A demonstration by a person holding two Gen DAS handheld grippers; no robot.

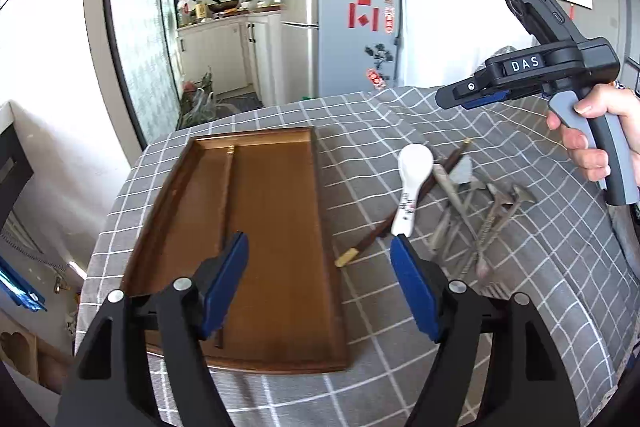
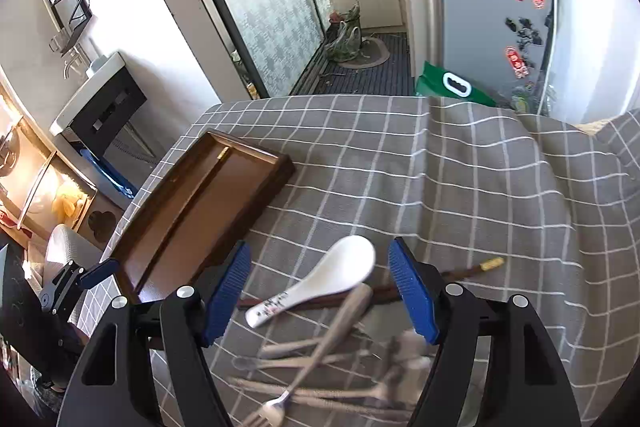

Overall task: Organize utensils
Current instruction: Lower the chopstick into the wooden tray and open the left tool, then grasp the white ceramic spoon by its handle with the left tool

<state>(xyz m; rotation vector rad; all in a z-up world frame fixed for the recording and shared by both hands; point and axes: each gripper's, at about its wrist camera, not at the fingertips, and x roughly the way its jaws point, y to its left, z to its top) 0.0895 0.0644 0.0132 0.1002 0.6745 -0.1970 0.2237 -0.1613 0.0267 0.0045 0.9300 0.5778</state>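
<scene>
A brown wooden tray [image 1: 280, 211] lies on the grey checked tablecloth with one dark chopstick [image 1: 227, 187] along its left side. My left gripper [image 1: 318, 243] hangs open over the tray's right edge, nothing between its fingers. Right of the tray lie a white ceramic spoon [image 1: 412, 179], a second chopstick [image 1: 380, 231] under it, and a heap of several metal utensils [image 1: 480, 227]. My right gripper [image 2: 318, 247] is open above the spoon [image 2: 332, 275] and the metal utensils [image 2: 320, 379], holding nothing. The tray [image 2: 208, 215] sits to its left. A hand [image 1: 588, 139] carries the right gripper [image 1: 452, 95].
The tablecloth [image 2: 460, 187] is rumpled into folds at the far right. The table's far edge drops off behind the tray. Beyond stand a grey fridge [image 1: 344, 27], a green bag [image 2: 452, 85] and a kitchen passage. Low furniture [image 2: 100, 107] stands to the left.
</scene>
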